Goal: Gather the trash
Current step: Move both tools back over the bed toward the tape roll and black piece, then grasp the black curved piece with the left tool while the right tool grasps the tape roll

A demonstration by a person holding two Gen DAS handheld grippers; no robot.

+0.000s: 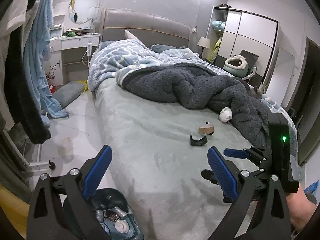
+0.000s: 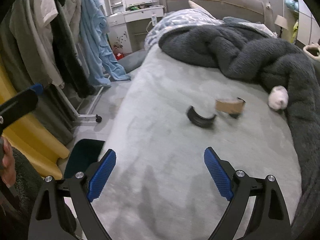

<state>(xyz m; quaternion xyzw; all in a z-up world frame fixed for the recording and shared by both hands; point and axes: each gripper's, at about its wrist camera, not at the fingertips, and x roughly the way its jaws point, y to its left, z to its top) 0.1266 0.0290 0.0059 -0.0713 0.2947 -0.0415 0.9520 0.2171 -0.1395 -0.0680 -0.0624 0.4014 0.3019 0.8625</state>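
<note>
Both grippers hover over the near end of the bed (image 2: 160,140). The left gripper (image 1: 160,172) has its jaws spread with nothing between them. The right gripper (image 2: 160,172) also has its jaws spread wide and empty, over bare sheet.

Trash remaining on the bed lies in the middle distance, right of centre:
- a black curved plastic piece (image 2: 201,119), nearest the grippers;
- a brown cardboard roll (image 2: 230,105), just beyond and right of it;
- a white crumpled wad (image 2: 278,98), farther right, touching the edge of the dark grey fleece blanket (image 2: 250,56).

The trash bin (image 1: 112,216) stands on the floor at the near left corner of the bed.

Recommended procedure, as a judgement: take the black curved piece first, since it is closest. Bring the right gripper forward with the jaws kept wide, straddle the curved wall, and close before lifting. The sheet is soft, so avoid pressing the fingertips down into it and pinching fabric. Carry the piece left and near, over the bin, and release above the opening.

View differences: the left wrist view looks into the bin and shows wrappers and a wad already inside; the right wrist view shows only its dark rim. The left wrist view also shows the right gripper from the side. The right wrist view gives the closer, though motion-blurred, look at the three items.
</note>
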